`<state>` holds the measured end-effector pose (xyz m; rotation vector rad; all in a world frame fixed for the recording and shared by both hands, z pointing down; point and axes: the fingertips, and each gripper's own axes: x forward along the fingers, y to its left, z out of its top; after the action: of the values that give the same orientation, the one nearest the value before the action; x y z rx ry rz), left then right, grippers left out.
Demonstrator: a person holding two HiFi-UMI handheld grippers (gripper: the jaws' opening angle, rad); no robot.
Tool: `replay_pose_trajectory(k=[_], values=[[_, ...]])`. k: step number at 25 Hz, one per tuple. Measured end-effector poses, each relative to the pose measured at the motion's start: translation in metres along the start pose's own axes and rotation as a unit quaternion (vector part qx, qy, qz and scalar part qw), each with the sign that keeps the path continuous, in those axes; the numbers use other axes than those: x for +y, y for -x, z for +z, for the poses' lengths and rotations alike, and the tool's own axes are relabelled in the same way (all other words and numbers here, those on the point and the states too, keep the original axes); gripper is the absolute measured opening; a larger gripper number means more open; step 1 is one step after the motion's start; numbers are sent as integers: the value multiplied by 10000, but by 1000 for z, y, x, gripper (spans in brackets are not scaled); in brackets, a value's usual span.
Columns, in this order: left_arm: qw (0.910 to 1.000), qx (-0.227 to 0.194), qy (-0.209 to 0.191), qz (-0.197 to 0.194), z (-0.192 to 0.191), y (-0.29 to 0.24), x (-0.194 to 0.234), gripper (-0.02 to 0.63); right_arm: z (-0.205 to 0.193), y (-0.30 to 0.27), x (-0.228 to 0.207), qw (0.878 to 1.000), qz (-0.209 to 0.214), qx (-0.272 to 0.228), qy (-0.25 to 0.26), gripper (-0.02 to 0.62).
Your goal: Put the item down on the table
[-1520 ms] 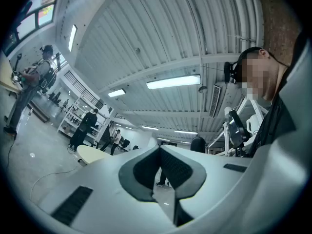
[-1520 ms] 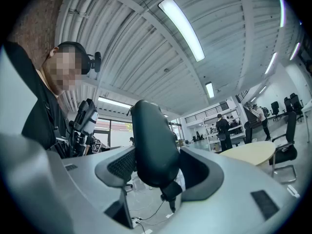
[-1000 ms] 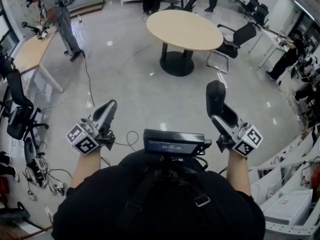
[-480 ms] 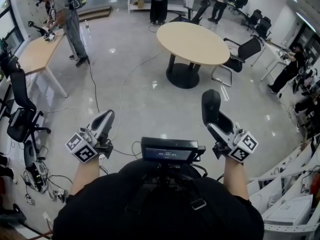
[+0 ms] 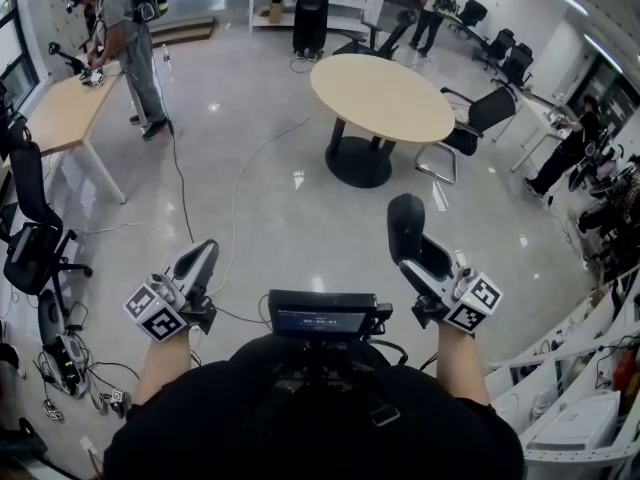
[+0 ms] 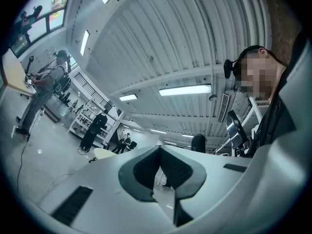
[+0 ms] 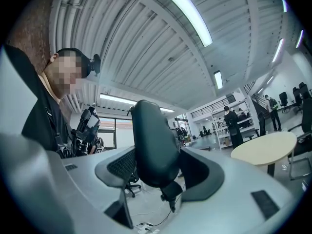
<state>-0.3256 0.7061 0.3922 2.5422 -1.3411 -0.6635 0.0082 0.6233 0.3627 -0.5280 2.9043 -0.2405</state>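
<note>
At the far left, a pale wood counter (image 5: 62, 110) with a straight edge has a person (image 5: 125, 30) working at it. The left claw (image 5: 203, 252) is smooth light grey plastic with a marker cube (image 5: 155, 313) at its rear. The left gripper view shows its claw (image 6: 161, 153) with the dark ribbed pads together at the tips and nothing between them. Below both claws spreads a glossy grey floor (image 5: 270, 183) that mirrors the ceiling lights, with thin cables trailing across it.

The right claw (image 5: 412, 259) is clamped on the black oblong item (image 5: 405, 223), a matte, rounded thing held over the floor. It is well apart from the round counter (image 5: 385, 93), which has a tan top on a dark pedestal.

Only the right gripper view shows the grip closely. There the right claw (image 7: 153, 165) presses textured pads against the item (image 7: 151, 140), which rises between them and has a small stub at its lower end. The round counter (image 7: 265, 151) lies off to the right there.
</note>
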Motion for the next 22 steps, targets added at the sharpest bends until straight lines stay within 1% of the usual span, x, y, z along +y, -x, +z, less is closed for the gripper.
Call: replay_pose_trajectory(k=[4,8,12,16,19,22], values=[[10000,15,-1,32,-4,-14,4,2,-1,2,-16,10000,16,23,-15,288],[9999,108,-82,1,-20,-50,-8,2,6,27,-48,9999,26,-115,-30,290],[9999,81,-106,-78,-37,-106,-31,2,19,65,-94,9997,-7,-226,-46,288],[9997,76,-66,-212,-62,-172,-63,2,45,116,-142,9995,-83,-288,58,288],[9992,61,-57,-386,-80,-222,-88,2,62,155,-177,9991,-158,-353,189,288],[9984,129,-18,-544,-102,-268,-113,2,72,193,-207,9987,-246,-373,241,288]])
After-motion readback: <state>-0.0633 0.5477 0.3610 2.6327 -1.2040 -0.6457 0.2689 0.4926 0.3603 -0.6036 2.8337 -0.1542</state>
